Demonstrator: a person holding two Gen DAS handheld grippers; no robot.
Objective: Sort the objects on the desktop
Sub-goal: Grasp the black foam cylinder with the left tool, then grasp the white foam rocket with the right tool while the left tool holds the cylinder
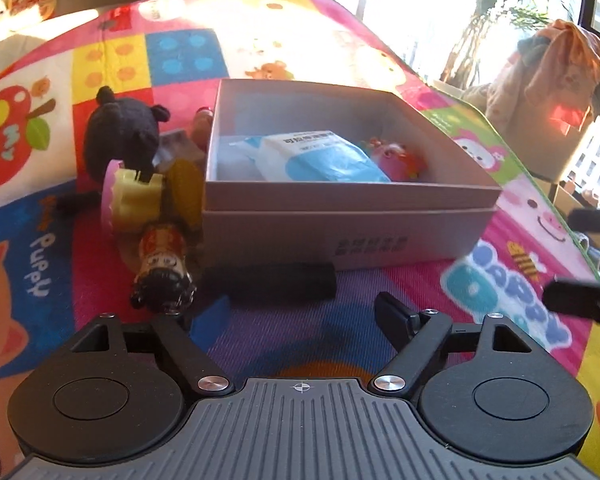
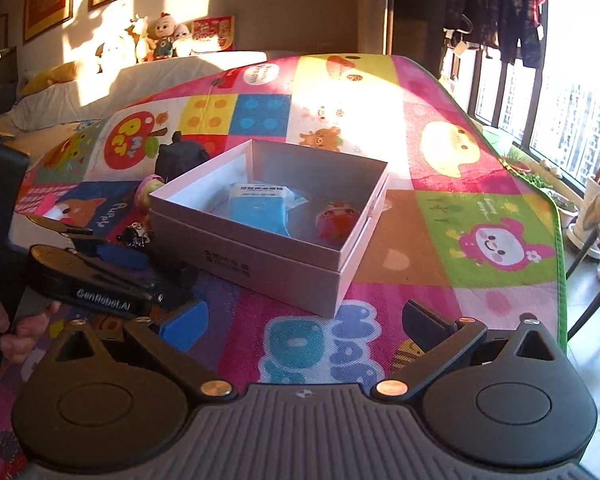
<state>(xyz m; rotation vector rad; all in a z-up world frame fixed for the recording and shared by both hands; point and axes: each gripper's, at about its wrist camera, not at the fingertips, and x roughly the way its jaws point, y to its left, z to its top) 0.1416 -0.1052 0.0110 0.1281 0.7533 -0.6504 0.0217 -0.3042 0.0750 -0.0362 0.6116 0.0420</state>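
Sunlit play mat point(image 1: 260, 40), bright cartoon squares, grey box point(image 1: 340, 220) set on it.
Both claws are seen released, nothing gripped: left gripper point(image 1: 300, 316) faces a black bar point(image 1: 272, 280); right gripper point(image 2: 300, 320) hovers nearby. Blue packet point(image 1: 320, 156) and pink toy point(image 1: 396, 160) lie inside the box; doll point(image 1: 164, 268) and black plush point(image 1: 120, 132) lie beside it.

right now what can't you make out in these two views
- Black bar, left wrist view: dark and blurred in front of the box; what it is stays unclear.
- Box label, both views: too small to read.
- Things behind the black plush, left wrist view: hidden by the plush and the box wall.
- Left gripper, right wrist view: one fingertip sits behind the right gripper.
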